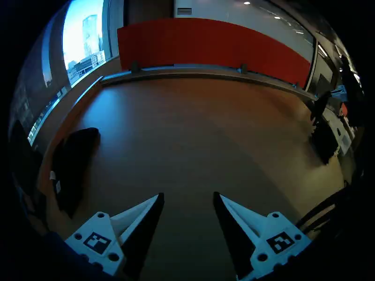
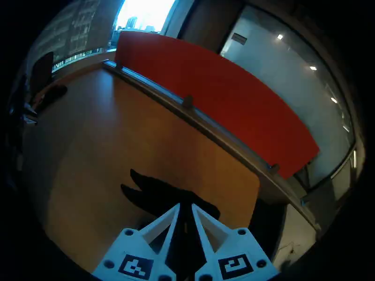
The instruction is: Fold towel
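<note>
Where the broad brown wooden tabletop (image 1: 197,131) runs toward the room's far side, we note a long red flat partition panel (image 1: 211,42) standing along its back edge at 12 o'clock in the left gripper view, with a grey metal rail (image 1: 187,70) at the panel's foot. A tall bright window (image 1: 84,37) with city towers beyond sits at 10 o'clock. The left gripper (image 1: 188,194) sits at 6 o'clock, its two white, black-padded fingers spread wide, bare wood between them, nothing touching either pad. At 9 o'clock a dark bulky shape (image 1: 72,161) lies at the table's left edge; we cannot tell what it is. In the right gripper view the right gripper (image 2: 185,206) sits at 6 o'clock, its fingers pressed nearly together with only a narrow slit left. The limp black cloth towel (image 2: 150,189) lies on the wood directly ahead of those fingertips, its body reaching out toward 10 o'clock in ragged points, its near part drawn into the slit and pinched there, as far as the dim light lets us judge. The red panel crosses this view from 11 o'clock down to 3 o'clock. The towel lies near the table's right end, well apart from the dark shape.
</note>
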A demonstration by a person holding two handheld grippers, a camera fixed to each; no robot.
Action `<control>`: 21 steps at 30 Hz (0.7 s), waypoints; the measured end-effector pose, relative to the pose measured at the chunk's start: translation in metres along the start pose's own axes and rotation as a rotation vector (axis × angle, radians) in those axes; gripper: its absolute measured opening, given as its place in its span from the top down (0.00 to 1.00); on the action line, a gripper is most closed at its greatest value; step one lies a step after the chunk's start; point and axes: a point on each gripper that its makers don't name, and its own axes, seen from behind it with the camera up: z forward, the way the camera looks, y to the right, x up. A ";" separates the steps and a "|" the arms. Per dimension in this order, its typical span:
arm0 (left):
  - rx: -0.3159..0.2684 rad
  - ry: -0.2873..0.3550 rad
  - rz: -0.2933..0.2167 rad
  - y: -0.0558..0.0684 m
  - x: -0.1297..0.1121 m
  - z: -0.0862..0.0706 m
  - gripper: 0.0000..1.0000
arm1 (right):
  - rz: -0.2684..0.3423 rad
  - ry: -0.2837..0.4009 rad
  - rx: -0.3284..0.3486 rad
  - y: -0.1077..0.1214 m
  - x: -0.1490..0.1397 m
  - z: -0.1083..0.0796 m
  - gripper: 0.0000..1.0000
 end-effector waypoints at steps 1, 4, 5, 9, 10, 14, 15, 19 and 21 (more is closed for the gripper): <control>0.000 0.000 0.001 0.000 0.000 0.000 0.23 | 0.001 -0.002 -0.001 0.000 -0.002 -0.001 0.94; -0.001 0.000 0.003 0.001 0.000 0.000 0.23 | 0.006 -0.009 -0.004 0.001 -0.009 -0.004 0.94; -0.002 -0.001 0.004 0.001 0.000 0.000 0.23 | 0.008 -0.011 -0.005 0.001 -0.012 -0.006 0.94; -0.005 0.000 0.009 0.003 0.001 -0.001 0.23 | 0.020 -0.023 -0.011 0.003 -0.026 -0.013 0.94; -0.006 0.000 0.011 0.004 0.001 -0.001 0.23 | 0.025 -0.027 -0.012 0.003 -0.030 -0.015 0.94; -0.011 0.001 0.017 0.007 0.002 -0.001 0.24 | 0.044 -0.043 -0.019 0.004 -0.048 -0.023 0.94; -0.012 0.001 0.018 0.007 0.002 -0.001 0.23 | 0.049 -0.047 -0.021 0.004 -0.053 -0.026 0.94; -0.016 0.000 0.022 0.010 0.002 -0.002 0.24 | 0.068 -0.069 -0.026 0.003 -0.072 -0.034 0.94; -0.018 0.000 0.023 0.011 0.002 -0.002 0.24 | 0.076 -0.081 -0.029 0.002 -0.083 -0.038 0.94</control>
